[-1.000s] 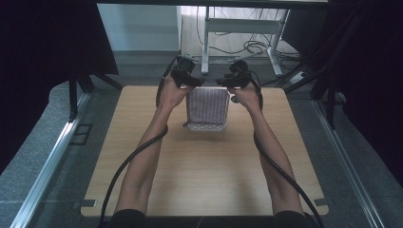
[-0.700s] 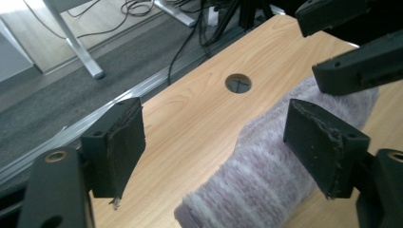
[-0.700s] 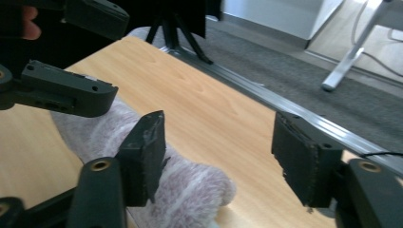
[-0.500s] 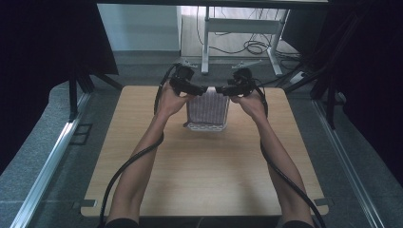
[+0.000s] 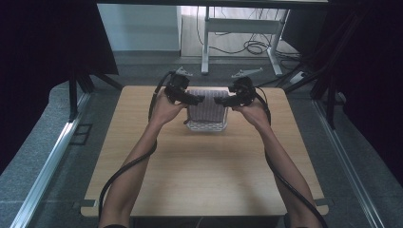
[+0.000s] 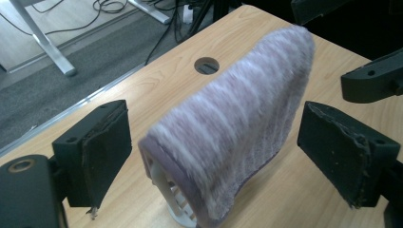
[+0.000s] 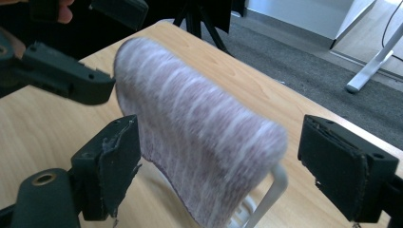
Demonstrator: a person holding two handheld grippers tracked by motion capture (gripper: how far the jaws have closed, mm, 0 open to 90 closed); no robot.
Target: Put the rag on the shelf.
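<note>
A striped purple towel (image 5: 206,108) hangs folded over a white wire rack (image 5: 205,126) at the far middle of the desk (image 5: 204,175), directly between the two tongs. The left tongs (image 5: 199,99) come at it from one end and the right tongs (image 5: 219,100) from the other, so each hand faces one short end of the draped cloth.

In the left gripper view the towel (image 6: 237,137) lies between the two black jaws, which stand wide apart with clear gaps on both sides; nothing is gripped. The right gripper view gives the same picture from the opposite end: the towel (image 7: 199,137) sits between spread jaws, with the rack's white upright (image 7: 266,199) just in front of the far jaw. Both tongs are open and empty.

This mirrored stance seems chosen so that each pair of tongs can close over the fold at its own end, letting the cloth come up off the rack evenly rather than sliding to one side. The rack holds the towel's ridge raised above the desk, which leaves room for the jaws to straddle it.
</note>
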